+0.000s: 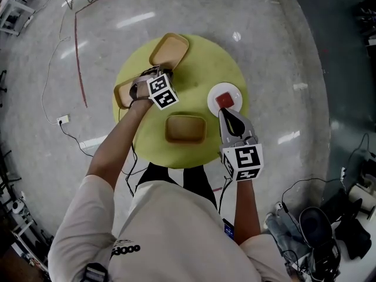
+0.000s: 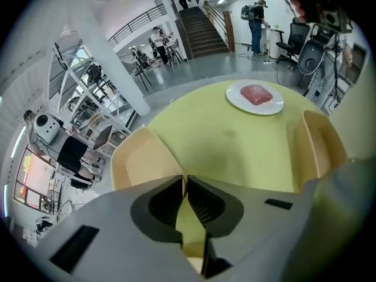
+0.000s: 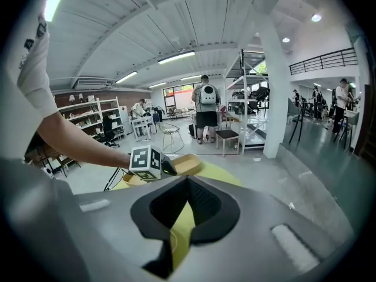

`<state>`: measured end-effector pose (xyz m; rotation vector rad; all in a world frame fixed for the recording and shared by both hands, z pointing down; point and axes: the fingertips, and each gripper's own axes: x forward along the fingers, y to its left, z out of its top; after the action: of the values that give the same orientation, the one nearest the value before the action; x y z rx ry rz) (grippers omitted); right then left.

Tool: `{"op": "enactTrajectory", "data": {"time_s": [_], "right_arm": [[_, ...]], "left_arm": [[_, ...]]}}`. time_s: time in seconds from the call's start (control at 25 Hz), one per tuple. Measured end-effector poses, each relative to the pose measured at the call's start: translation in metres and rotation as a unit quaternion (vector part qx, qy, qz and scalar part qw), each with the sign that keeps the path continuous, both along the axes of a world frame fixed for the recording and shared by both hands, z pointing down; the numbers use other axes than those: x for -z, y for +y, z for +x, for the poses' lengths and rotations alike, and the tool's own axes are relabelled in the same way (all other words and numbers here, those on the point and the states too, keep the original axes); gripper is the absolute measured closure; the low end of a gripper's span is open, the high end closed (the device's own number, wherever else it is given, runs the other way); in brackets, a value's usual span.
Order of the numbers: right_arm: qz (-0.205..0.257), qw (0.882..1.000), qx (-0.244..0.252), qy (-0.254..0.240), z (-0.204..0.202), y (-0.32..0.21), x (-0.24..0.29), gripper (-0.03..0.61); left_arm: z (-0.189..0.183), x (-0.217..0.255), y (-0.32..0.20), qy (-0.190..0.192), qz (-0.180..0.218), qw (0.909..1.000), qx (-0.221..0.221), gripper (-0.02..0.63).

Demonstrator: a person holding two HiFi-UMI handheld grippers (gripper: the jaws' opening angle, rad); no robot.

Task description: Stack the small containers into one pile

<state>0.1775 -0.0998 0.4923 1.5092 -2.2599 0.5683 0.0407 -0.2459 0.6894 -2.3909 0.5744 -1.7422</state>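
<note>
Three shallow tan containers lie on the round yellow-green table (image 1: 202, 63): a far one (image 1: 169, 49), a left one (image 1: 123, 94) and a near one (image 1: 185, 128). My left gripper (image 1: 160, 71) points steeply down at the far container's near corner. In the left gripper view its jaws (image 2: 184, 180) are closed on the rim of that container (image 2: 141, 157), with the near container (image 2: 320, 145) to the right. My right gripper (image 1: 225, 112) hovers by the plate, shut and holding nothing. The right gripper view (image 3: 187, 182) shows the left gripper's tip against the far container (image 3: 187, 164).
A white plate (image 1: 214, 101) with a red block (image 1: 225, 100) sits on the table's right side, seen also in the left gripper view as a plate (image 2: 235, 96). Cables (image 1: 76, 51) and a socket (image 1: 61, 120) lie on the floor at left. Bags and gear (image 1: 317, 228) are at lower right.
</note>
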Motion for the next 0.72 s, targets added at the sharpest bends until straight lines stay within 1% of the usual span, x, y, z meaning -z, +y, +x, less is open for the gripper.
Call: {"op": "enactTrajectory", "data": {"time_s": [0.24,0.36,0.56,0.72], "right_arm": [[-0.002,1.0,-0.002,-0.008,-0.001,0.009,-0.001,0.568],[0.001,1.0,-0.004,-0.009,0.0,0.011,0.001,0.568],[0.011,1.0,-0.004,-0.008,0.0,0.011,0.006,0.568],[0.02,1.0,-0.006,-0.009,0.001,0.015,0.013,0.568]], "left_arm": [[-0.003,0.001,0.002,-0.004,0.0,1.0,-0.005,0.588],[-0.003,0.006,0.003,-0.004,0.006,0.9999,-0.008,0.595],[-0.003,0.02,0.004,0.007,0.015,0.9998,-0.007,0.595],[-0.001,0.037,0.016,0.019,0.023,0.9993,-0.025,0.595]]}}
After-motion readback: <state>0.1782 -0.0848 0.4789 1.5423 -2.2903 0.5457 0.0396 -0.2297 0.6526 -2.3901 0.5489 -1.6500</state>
